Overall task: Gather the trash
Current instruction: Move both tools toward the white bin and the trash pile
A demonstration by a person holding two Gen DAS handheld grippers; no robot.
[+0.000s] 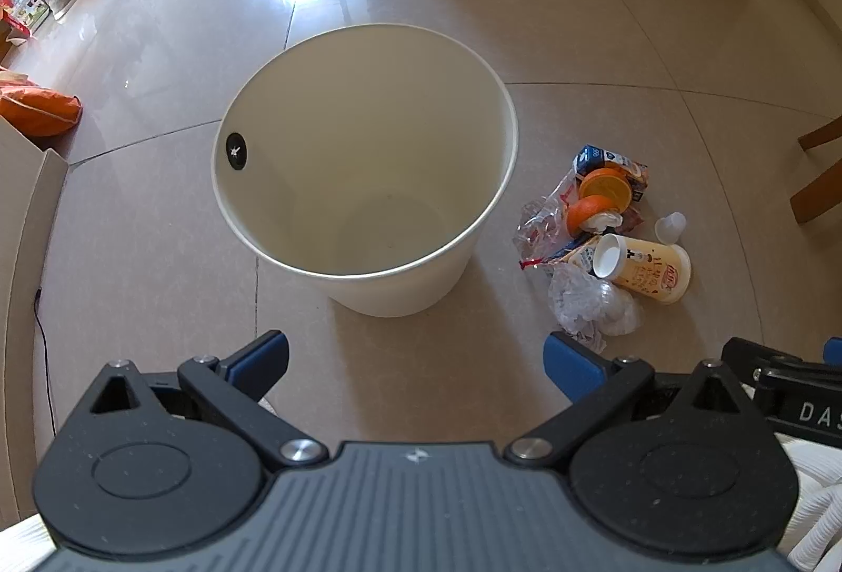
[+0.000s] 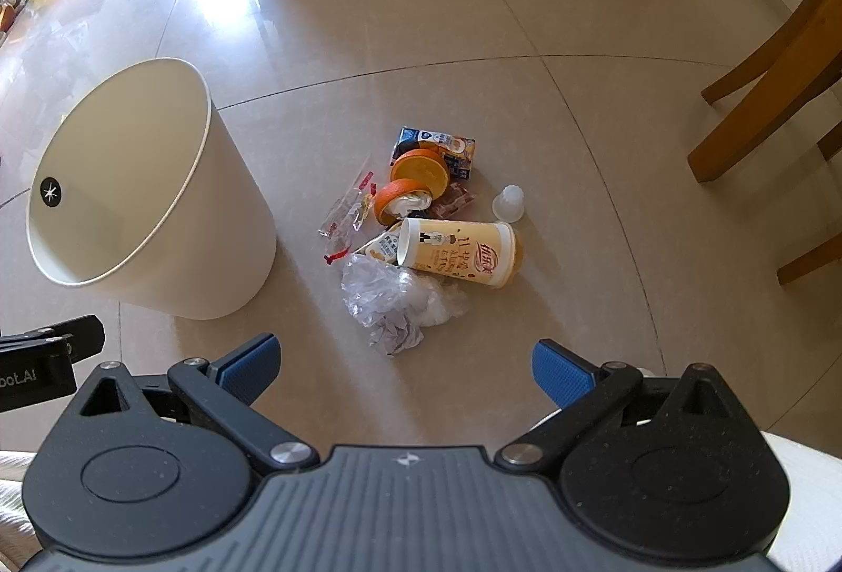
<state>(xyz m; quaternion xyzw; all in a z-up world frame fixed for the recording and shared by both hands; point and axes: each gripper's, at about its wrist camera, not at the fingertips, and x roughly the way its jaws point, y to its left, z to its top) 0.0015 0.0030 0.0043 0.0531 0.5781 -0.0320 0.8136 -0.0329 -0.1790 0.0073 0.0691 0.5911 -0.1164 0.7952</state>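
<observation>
Both tools wide open, nothing held: left gripper (image 1: 416,361) faces the empty white bin (image 1: 368,267), right gripper (image 2: 402,369) faces the trash pile just right of the bin. Nearest: crumpled clear plastic bag (image 2: 394,295), probably light, soft, slippery; pinch a bunched fold. Behind it, lying yellow paper cup (image 2: 463,256), likely crushable; grip mid-body. Further: orange peel halves (image 2: 416,182), blue carton (image 2: 447,143). Small white cap (image 2: 509,202) furthest from the bin.
</observation>
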